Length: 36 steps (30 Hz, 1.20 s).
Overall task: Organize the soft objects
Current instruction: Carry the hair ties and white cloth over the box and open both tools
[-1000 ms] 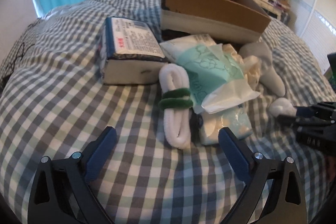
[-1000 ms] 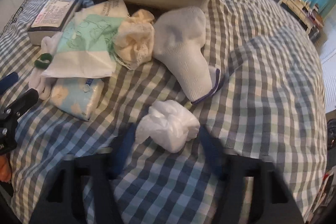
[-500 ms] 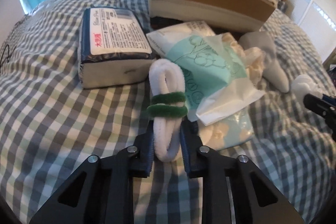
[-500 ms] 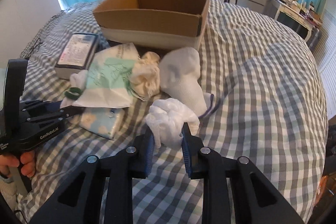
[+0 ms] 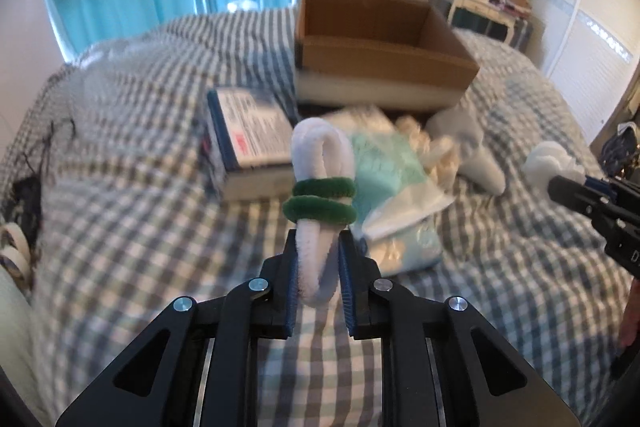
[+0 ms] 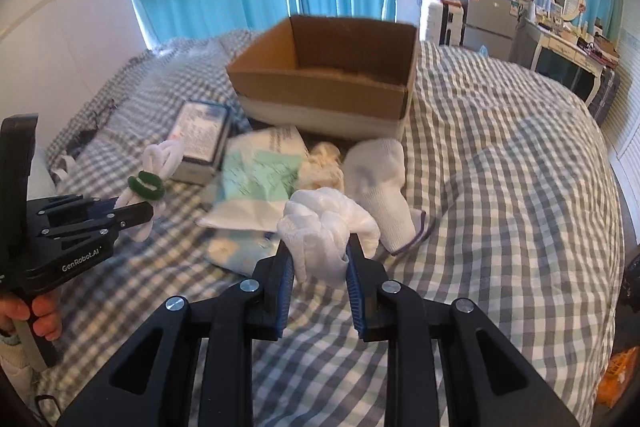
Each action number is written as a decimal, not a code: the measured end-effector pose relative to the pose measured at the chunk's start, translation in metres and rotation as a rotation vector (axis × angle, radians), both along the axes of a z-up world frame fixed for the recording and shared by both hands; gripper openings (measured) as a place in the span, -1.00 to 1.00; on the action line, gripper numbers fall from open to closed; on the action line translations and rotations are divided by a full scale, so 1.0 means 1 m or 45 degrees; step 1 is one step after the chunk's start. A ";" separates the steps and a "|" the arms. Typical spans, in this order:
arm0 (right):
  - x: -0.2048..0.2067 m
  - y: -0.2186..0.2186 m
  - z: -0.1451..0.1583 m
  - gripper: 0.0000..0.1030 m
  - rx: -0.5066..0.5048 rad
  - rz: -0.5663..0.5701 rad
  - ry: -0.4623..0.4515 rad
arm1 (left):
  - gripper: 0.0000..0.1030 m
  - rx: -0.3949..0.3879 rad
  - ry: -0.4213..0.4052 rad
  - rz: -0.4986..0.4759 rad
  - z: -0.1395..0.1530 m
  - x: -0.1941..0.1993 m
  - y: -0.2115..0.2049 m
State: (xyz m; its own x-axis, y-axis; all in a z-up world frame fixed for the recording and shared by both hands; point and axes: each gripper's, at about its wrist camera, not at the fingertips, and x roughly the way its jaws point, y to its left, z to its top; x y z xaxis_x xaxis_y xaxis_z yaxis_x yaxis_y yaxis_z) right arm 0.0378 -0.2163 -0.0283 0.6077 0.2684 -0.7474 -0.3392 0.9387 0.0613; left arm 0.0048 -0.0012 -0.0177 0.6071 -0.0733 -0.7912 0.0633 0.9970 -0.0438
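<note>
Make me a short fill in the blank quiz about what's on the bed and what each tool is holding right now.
1. The left tool grips a white fuzzy loop wrapped with two ____ bands.
2. The right tool grips a crumpled ____ cloth.
3. The cardboard box sits on a ____ bedspread.

Missing words: green; white; checked

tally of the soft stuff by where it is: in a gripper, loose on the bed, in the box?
In a gripper: 2, the white fuzzy loop with green bands in the left gripper, the white crumpled cloth in the right gripper
Loose on the bed: 5, white sock, cream lace bundle, green-and-white packet, blue-and-white pack, tissue pack
In the cardboard box: 0 visible
Total: 7
</note>
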 end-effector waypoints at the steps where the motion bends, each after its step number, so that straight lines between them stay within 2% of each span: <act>1: -0.002 0.000 0.005 -0.54 0.007 0.003 -0.013 | -0.67 0.005 -0.027 -0.005 0.010 0.000 -0.002; 5: -0.005 0.005 0.034 -0.55 0.019 0.019 -0.091 | -0.67 -0.013 -0.102 -0.031 0.043 0.007 -0.007; 11: 0.004 0.012 0.093 -0.55 0.037 0.037 -0.226 | -0.67 -0.081 -0.175 -0.069 0.107 0.038 -0.015; 15: 0.023 0.014 0.148 -0.55 0.088 0.041 -0.319 | -0.67 -0.057 -0.271 -0.094 0.159 0.067 -0.022; 18: 0.049 0.014 0.182 -0.55 0.130 0.039 -0.349 | -0.67 0.006 -0.275 -0.104 0.179 0.098 -0.032; 20: 0.073 0.014 0.203 -0.54 0.150 0.017 -0.359 | -0.67 0.004 -0.272 -0.108 0.184 0.119 -0.035; 24: 0.116 0.014 0.225 -0.54 0.193 0.004 -0.365 | -0.67 -0.004 -0.255 -0.096 0.175 0.168 -0.037; 27: 0.151 0.015 0.220 -0.54 0.152 -0.019 -0.346 | -0.67 0.006 -0.230 -0.084 0.154 0.196 -0.039; 30: 0.184 0.013 0.199 -0.54 0.147 -0.043 -0.303 | -0.67 -0.012 -0.188 -0.072 0.121 0.224 -0.037; 36: 0.242 0.008 0.128 -0.54 0.133 -0.067 -0.178 | -0.67 -0.020 -0.091 -0.096 0.059 0.258 -0.048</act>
